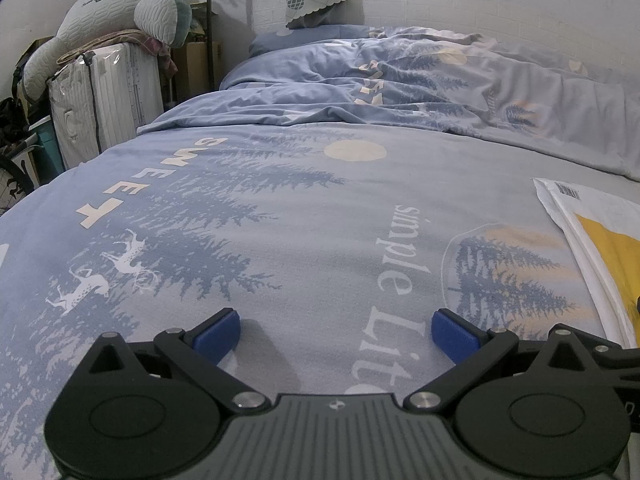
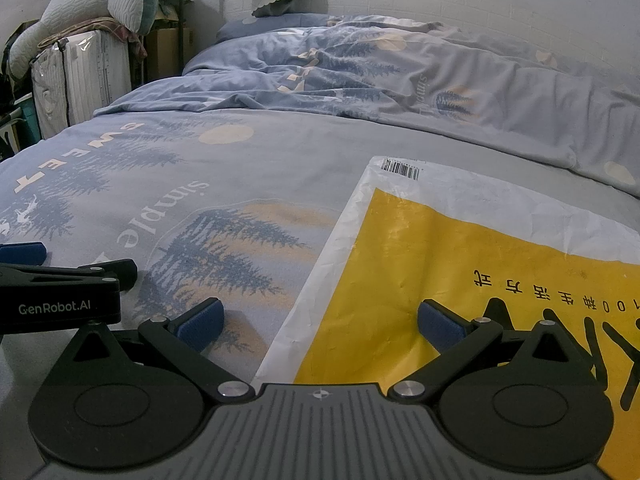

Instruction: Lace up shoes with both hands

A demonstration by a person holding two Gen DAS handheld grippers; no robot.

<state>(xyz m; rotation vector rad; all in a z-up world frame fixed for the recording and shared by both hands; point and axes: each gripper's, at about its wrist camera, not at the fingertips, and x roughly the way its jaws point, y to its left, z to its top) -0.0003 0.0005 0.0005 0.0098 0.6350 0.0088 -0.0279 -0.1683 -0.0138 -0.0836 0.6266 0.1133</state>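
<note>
shoes are nowhere in either view, so that's the snag here: you can't say which way the shoe or its laces lie from either hand-held gripper, or how its long axis runs.

your left hand-held gripper (image 1: 336, 332) has its blue pads (image 1: 218, 338) spread wide with nothing between them, sitting low over the bed cover (image 1: 280, 220), right above the "simple life" print. your right hand-held gripper (image 2: 318, 322) is spread wide too, also empty. its left pad is over the bed cover and its right pad is over the yellow and white mailer bag (image 2: 460, 248), which lies flat and runs ahead and off to the right of it. from the right wrist view you can see the left one just beside it on the left, so the two are close together, side by side, both pointing up the bed toward the rumpled duvet (image 2: 400, 72).

my guess is the lacing hasn't begun. if the shoe turns out to be on or past the mailer bag, your right one is nearer, but that's a guess. swing both cameras until the shoe shows, then work out the toe-to-heel line before committing either side.
</note>
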